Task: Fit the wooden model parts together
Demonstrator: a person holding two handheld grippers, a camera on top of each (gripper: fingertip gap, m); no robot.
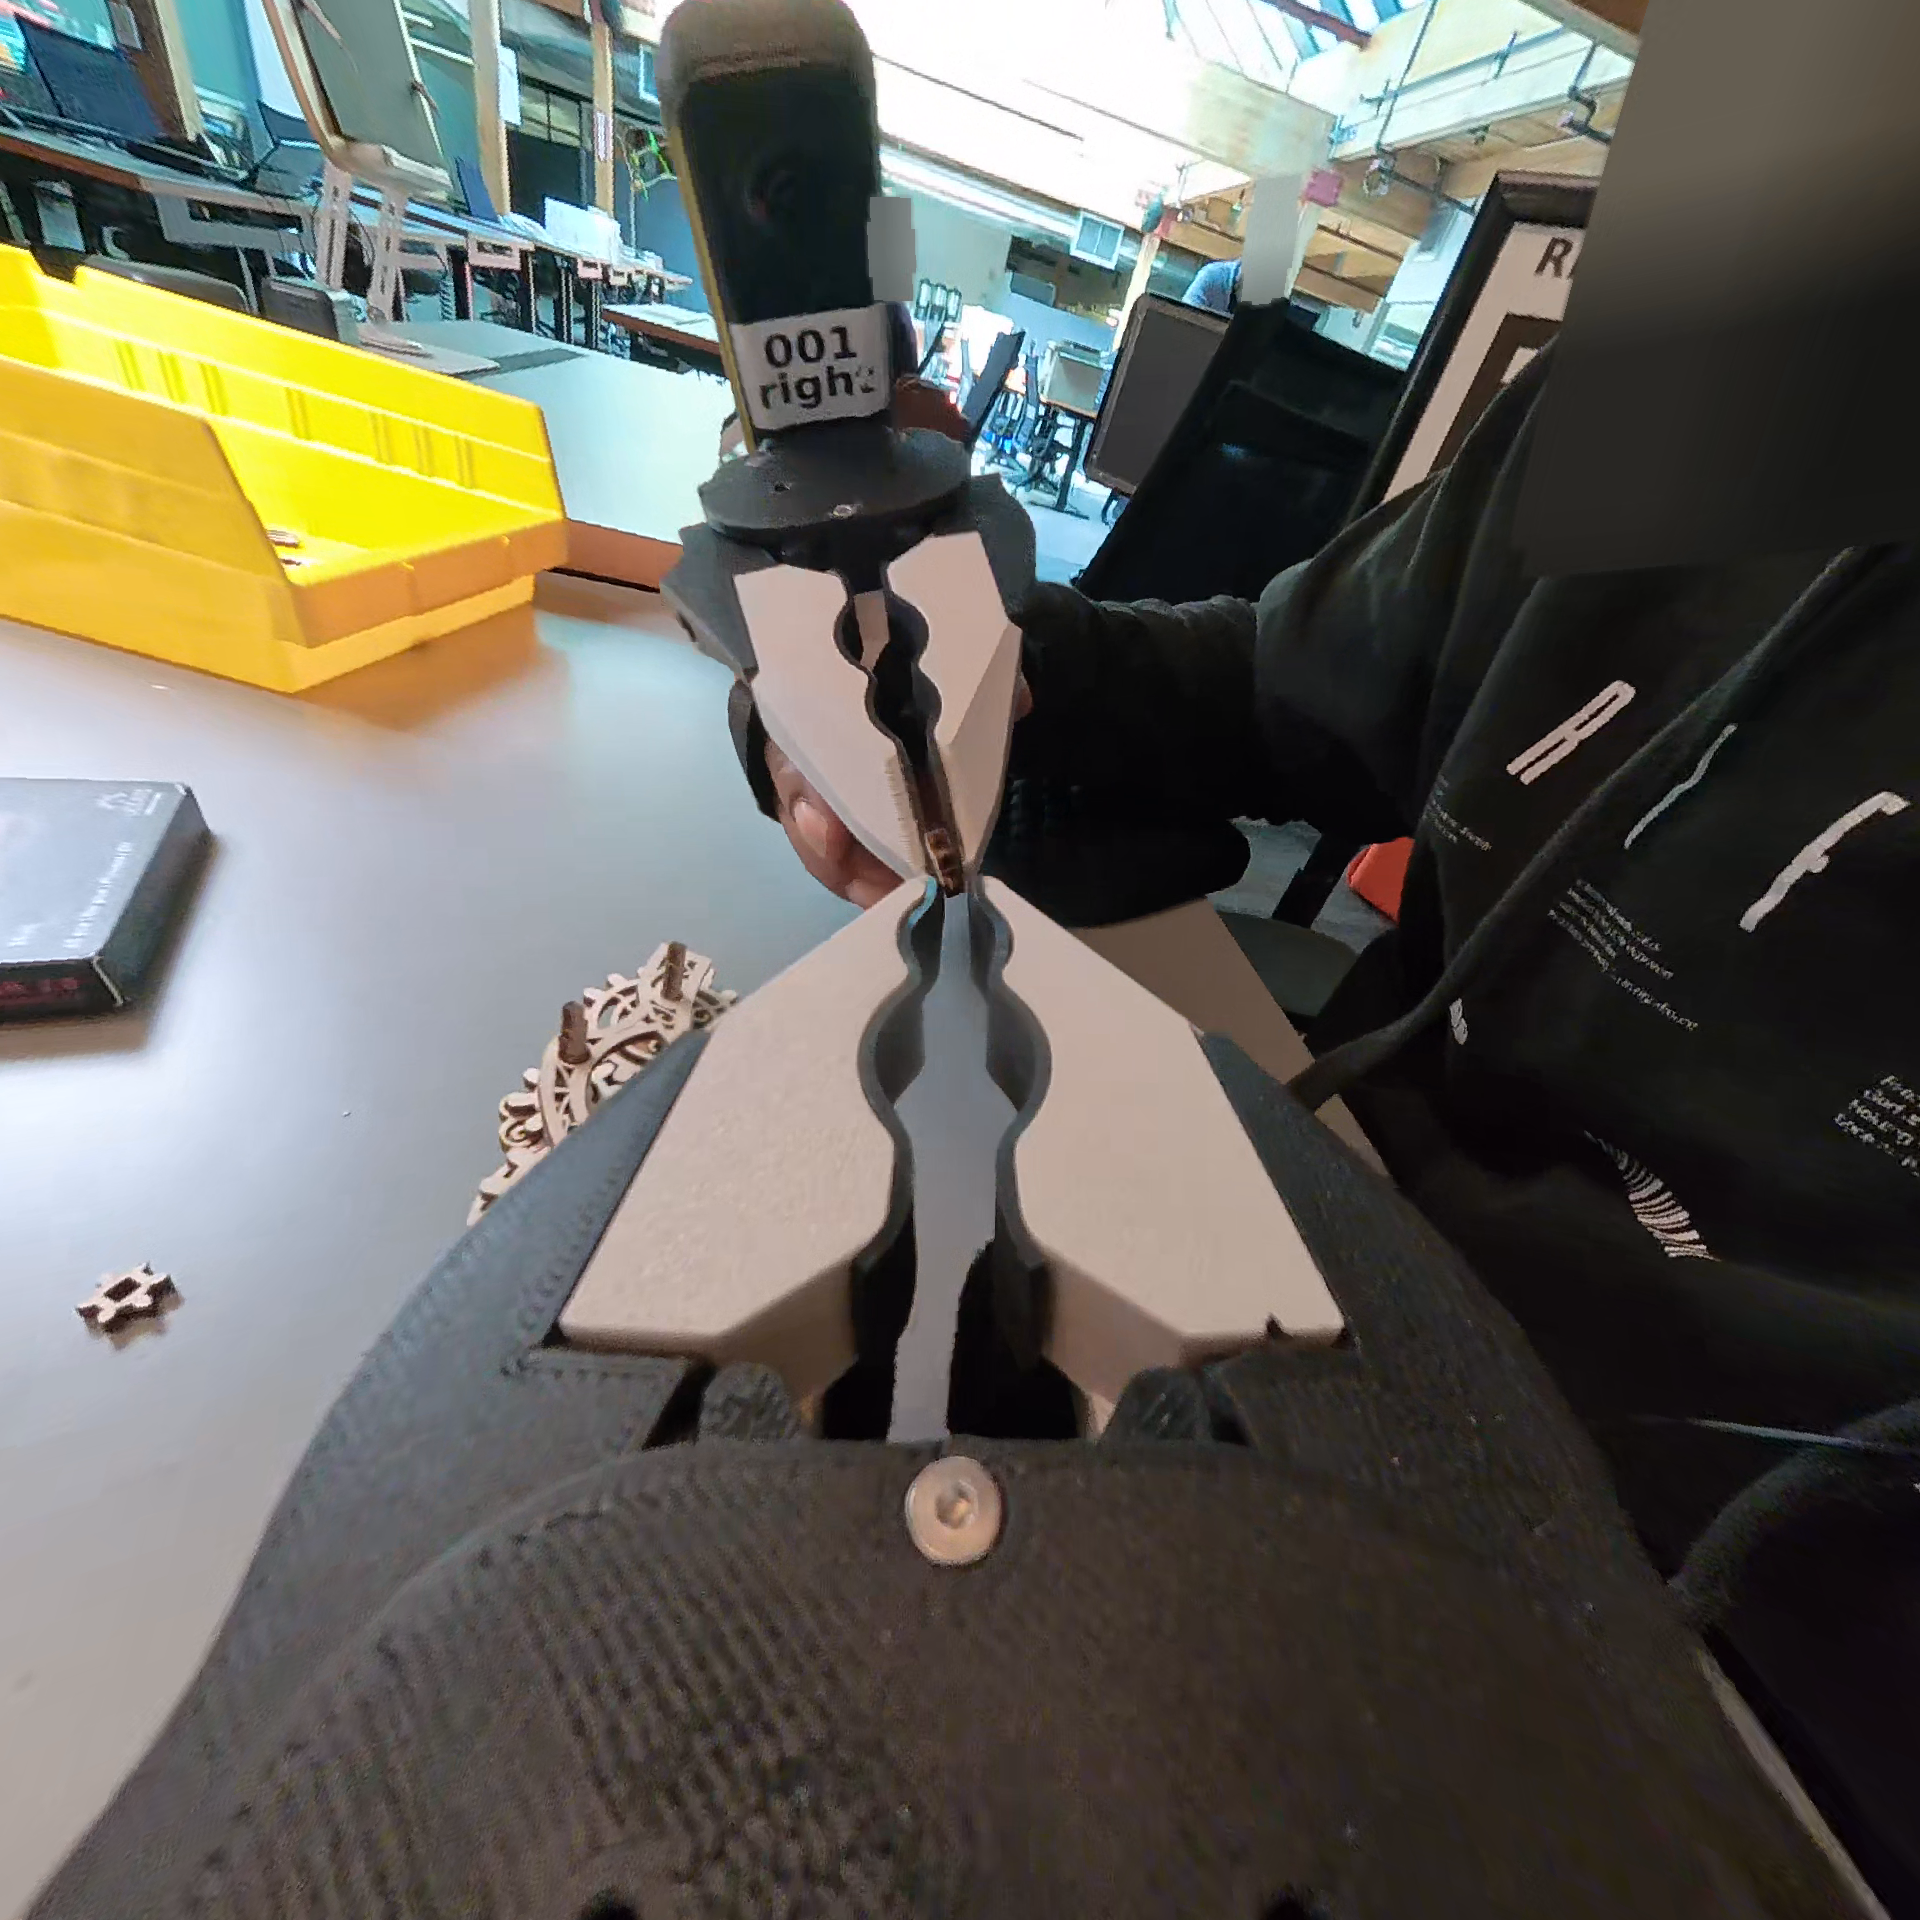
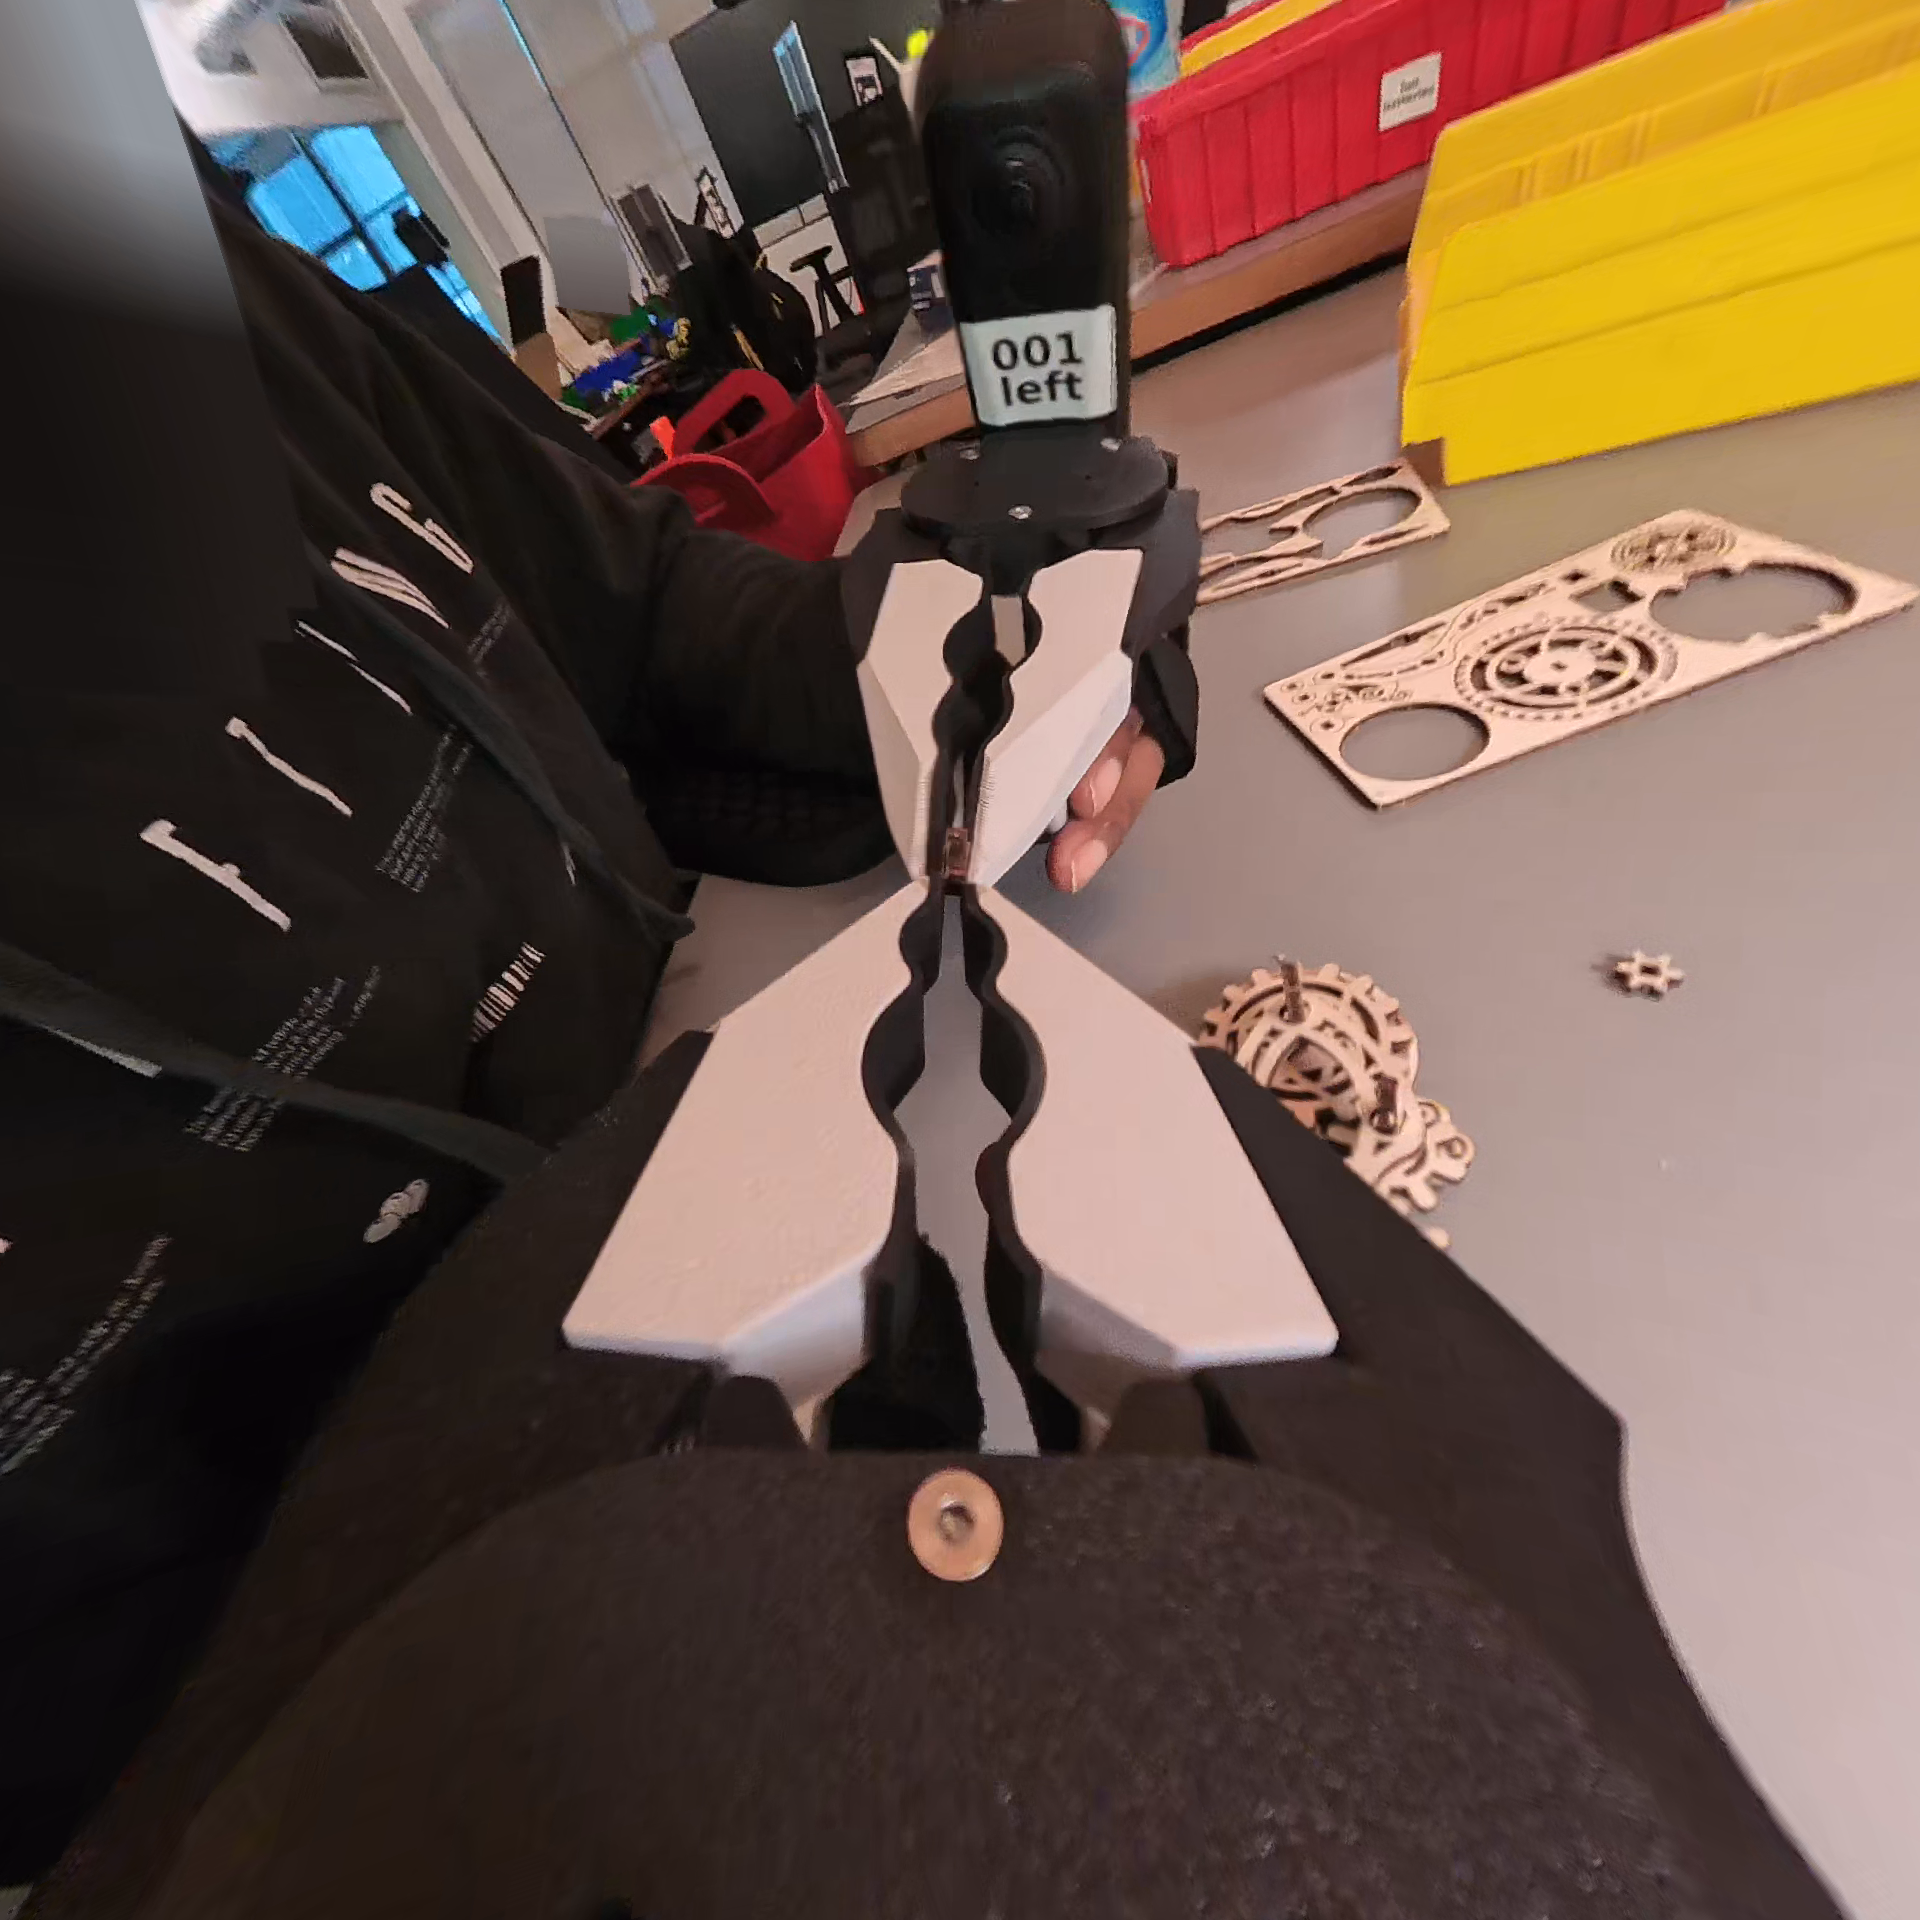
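My left gripper and my right gripper meet tip to tip above the grey table. Both are nearly closed on a small dark wooden part, which sits between the two pairs of white fingertips. In the right wrist view the part shows in the tips of the left gripper. In the left wrist view it shows in the tips of the right gripper. A round wooden gear assembly with upright pegs lies on the table below; it also shows in the right wrist view.
A small loose wooden cog lies on the table. Two punched-out wooden sheets lie farther off. Yellow bins, a red bin and a black box stand around. A person in a black hoodie is close. The grippers are tip to tip, or close to it. Both grippers' tips are roughly 15 centimeters from the small loose wooden cog. My right wrist view looks at it from another angle.
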